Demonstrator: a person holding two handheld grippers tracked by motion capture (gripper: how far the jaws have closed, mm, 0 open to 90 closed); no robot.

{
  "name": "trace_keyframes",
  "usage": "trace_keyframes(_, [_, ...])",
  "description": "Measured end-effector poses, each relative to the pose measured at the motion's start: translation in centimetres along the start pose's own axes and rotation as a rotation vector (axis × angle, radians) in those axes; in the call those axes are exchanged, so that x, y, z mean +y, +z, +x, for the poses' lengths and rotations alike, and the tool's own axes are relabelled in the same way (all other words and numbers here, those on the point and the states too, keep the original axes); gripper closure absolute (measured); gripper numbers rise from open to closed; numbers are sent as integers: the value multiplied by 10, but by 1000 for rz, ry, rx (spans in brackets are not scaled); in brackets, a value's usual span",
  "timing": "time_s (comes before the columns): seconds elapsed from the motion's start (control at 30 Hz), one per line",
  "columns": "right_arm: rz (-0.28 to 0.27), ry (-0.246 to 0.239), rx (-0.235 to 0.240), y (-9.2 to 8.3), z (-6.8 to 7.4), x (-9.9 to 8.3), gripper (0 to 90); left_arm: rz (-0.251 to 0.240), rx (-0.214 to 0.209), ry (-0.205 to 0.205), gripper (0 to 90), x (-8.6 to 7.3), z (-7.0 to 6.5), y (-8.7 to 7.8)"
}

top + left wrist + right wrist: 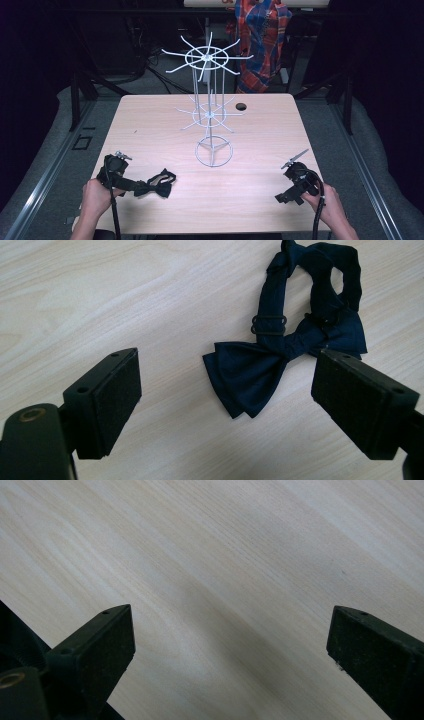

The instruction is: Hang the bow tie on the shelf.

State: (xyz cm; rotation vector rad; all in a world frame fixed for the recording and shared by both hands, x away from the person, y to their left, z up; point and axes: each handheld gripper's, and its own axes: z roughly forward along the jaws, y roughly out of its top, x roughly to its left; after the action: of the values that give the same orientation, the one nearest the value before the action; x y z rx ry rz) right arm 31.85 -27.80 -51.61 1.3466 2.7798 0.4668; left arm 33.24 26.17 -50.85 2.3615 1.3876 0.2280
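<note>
Surface (pixel 150 125) of light wood carries all the things we see here. On its near left part lies a dark navy bow tie (pixel 156 183), flat on the wood, with its strap curled in a loop beside the bow. In the left gripper view we see this bow tie between the two black jaws but a little beyond them, and no jaw touches the cloth. The left claw (pixel 227 405) is spread wide and holds nothing. A hand (pixel 95 197) holds it at the near left edge of the surface. The right claw (pixel 232 655) is also spread wide, and between its jaws we see only bare wood. In the high view it is at the near right part of the surface, well apart from the bow tie, and the other hand (pixel 327 205) holds it. In the middle of the surface stands a white wire rack (pixel 210 107) with a round base, a thin upright pole and two wheels of spokes; we see nothing hanging on it. Behind the surface hangs a red and blue checked cloth (pixel 260 40).
</note>
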Motion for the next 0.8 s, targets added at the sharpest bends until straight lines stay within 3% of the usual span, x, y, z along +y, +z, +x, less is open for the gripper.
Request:
trace_keyframes(0.33, [16, 1, 17, 4, 3, 0, 51, -3, 4, 14, 54, 2, -1, 1])
trace_keyframes(0.5, [35, -15, 16, 5, 3, 0, 52, 0, -15, 16, 30, 3, 0, 2])
trace_keyframes(0.7, [21, 13, 29, 7, 3, -1, 54, -2, -29, 44, 1, 4, -1, 1])
trace_keyframes(0.73, [45, -15, 30, 6, 1, 1, 54, -3, -34, 42, 0, 4, -2, 2])
trace_keyframes(0.8, [34, -8, 34, 7, 2, 0, 55, -2, -38, 48, 0, 5, -2, 3])
